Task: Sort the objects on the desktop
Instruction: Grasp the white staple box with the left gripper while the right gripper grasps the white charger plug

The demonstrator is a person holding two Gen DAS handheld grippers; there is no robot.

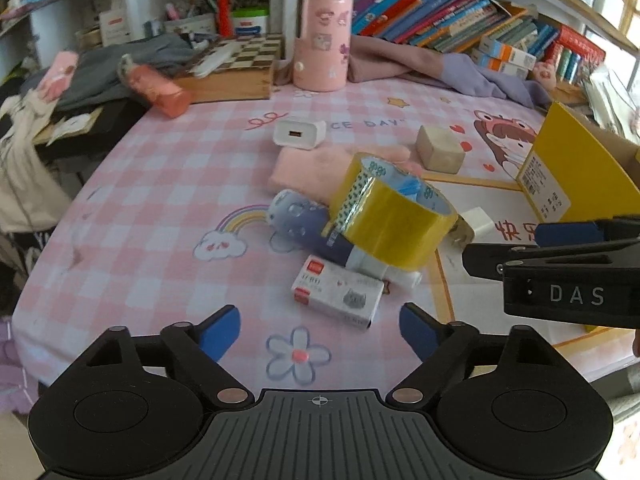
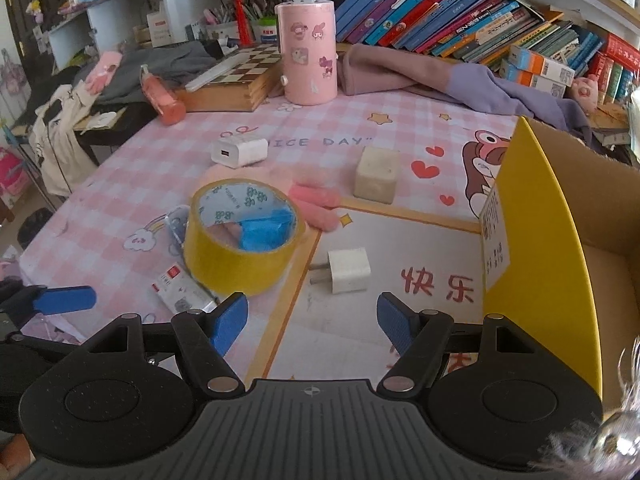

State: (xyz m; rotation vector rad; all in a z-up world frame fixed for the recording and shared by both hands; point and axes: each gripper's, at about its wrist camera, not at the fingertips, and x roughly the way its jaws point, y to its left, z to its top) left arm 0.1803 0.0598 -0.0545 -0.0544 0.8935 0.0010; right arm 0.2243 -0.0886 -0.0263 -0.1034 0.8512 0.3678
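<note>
"NICE DAY" is showing on the pink checked cloth covering the table (image 2: pixel 120 208), and "DAS" is reading white on the right gripper (image 2: pixel 312 320). The yellow tape roll (image 2: pixel 240 240) is lying mid-table, tilted, its hole facing up-left, leaning on a bluish tube (image 1: pixel 296 216). Both the right and left gripper (image 1: pixel 320 332) are angling downward, jaws wide and empty.
</note>
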